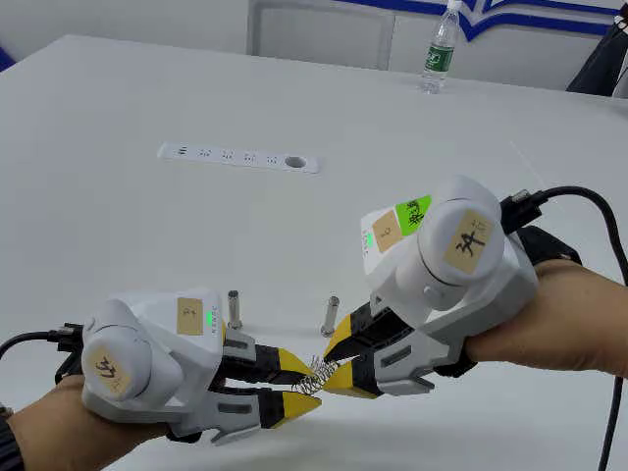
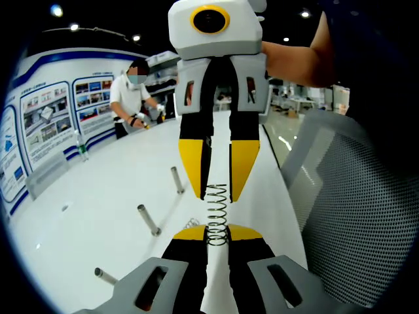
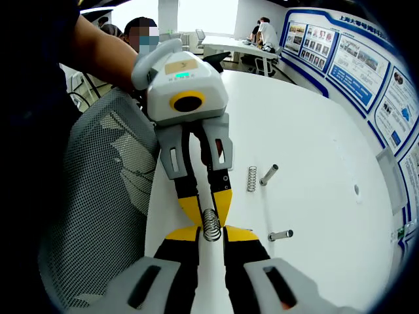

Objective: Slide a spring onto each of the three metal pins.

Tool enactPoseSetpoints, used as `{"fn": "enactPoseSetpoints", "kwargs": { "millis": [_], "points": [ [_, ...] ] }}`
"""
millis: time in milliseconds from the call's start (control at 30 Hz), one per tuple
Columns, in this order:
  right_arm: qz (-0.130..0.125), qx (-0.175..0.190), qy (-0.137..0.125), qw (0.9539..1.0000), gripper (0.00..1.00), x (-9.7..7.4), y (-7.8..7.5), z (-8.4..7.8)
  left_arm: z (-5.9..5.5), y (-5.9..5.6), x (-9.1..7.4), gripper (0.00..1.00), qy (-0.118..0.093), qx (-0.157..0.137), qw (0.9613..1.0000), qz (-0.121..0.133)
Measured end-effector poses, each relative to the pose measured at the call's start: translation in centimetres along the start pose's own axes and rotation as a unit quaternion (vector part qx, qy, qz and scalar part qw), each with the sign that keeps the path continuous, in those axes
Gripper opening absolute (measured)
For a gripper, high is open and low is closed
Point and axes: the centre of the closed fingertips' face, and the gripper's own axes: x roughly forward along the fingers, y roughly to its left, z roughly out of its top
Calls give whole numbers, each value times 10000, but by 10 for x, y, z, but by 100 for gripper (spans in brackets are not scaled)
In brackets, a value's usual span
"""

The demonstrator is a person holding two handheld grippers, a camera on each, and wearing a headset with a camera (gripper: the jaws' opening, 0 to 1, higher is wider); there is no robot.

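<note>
A small metal spring (image 1: 316,375) hangs in the air between my two grippers, low over the white table. My left gripper (image 1: 297,390) is shut on one end of the spring (image 2: 217,219). My right gripper (image 1: 339,361) pinches the other end, and its yellow fingertips (image 2: 234,171) come down from above in the left gripper view. Just beyond the grippers, two metal pins (image 1: 234,309) (image 1: 330,316) stand upright. The left gripper view shows three pins (image 2: 177,180) (image 2: 148,220) (image 2: 105,276). A loose spring (image 3: 251,178) lies beside a pin (image 3: 269,174).
A white power strip (image 1: 238,157) lies flat mid-table. A water bottle (image 1: 441,49) stands at the far edge. A grey mesh chair (image 2: 353,209) is close to the table's near edge. A person (image 2: 131,98) works at the table's far end.
</note>
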Motion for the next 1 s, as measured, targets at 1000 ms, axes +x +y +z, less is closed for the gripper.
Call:
{"fn": "enactPoseSetpoints", "kwargs": {
  "millis": [1000],
  "points": [
    [-37, 53, 74, 10000, 12, 0, -4, -3, 3, 1, 0, 17, -48, -60, 10000, 26]
  ]
}}
